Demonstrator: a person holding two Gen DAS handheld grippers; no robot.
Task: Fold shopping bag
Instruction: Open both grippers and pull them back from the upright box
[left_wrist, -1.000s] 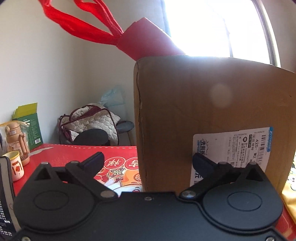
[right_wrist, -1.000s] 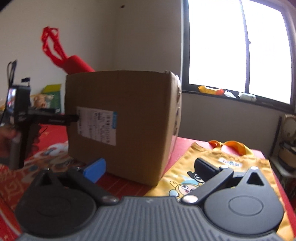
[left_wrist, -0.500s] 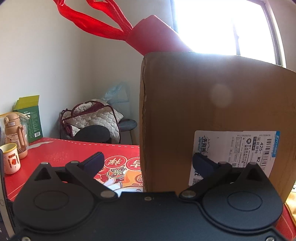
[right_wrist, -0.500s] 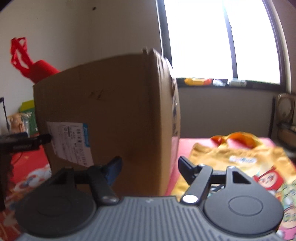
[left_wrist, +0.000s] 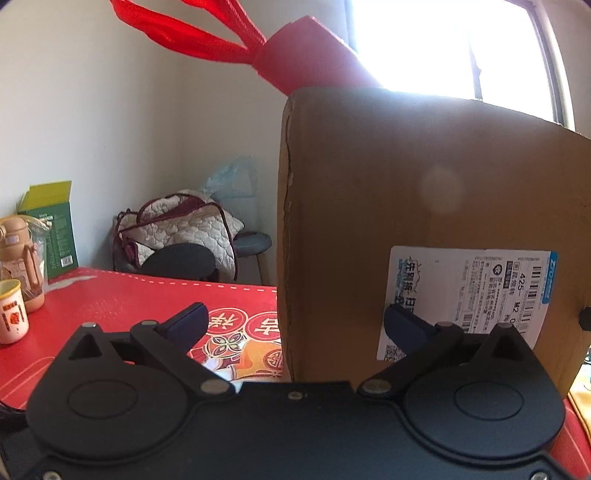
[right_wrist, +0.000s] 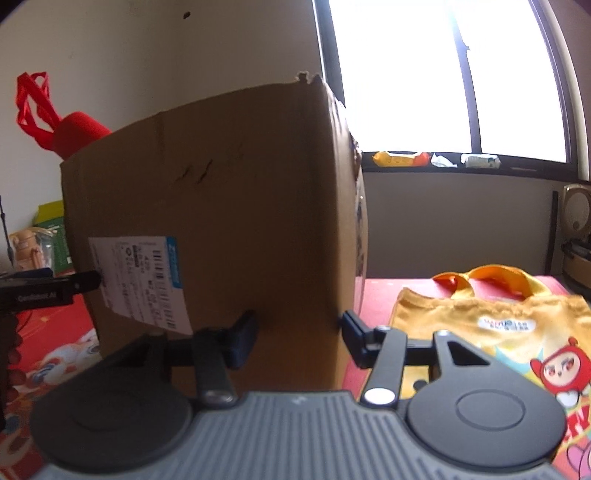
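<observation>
Closing its jaws, my right gripper (right_wrist: 297, 338) straddles the near vertical corner of a cardboard box (right_wrist: 229, 206); one dark pad lies in front of the broad face, the other just past the edge, and I cannot tell whether either presses the board. My left gripper (left_wrist: 291, 325) stands wide, its blunt blue-black fingers (left_wrist: 186, 323) empty, framing the box's other corner, where the paper skin has split along the fold.

The box is matte brown corrugated board with a ragged top rim, and a white shipping label (left_wrist: 467, 299) with a blue stripe is glued to its front. A red shopping bag (left_wrist: 314, 62), rolled into a soft tube with looped strap handles, pokes out of the top.

To the right of the box, a yellow shopping bag (right_wrist: 491, 332) lies flat on the table (left_wrist: 122, 299), its woven fabric printed with a cartoon figure and its orange handles arched at the far end. The tabletop is covered in glossy red printed sheet.

At far left stand a small cream mug (left_wrist: 13, 315), a tan bottle (left_wrist: 20, 258) and a green carton (left_wrist: 55, 225).
</observation>
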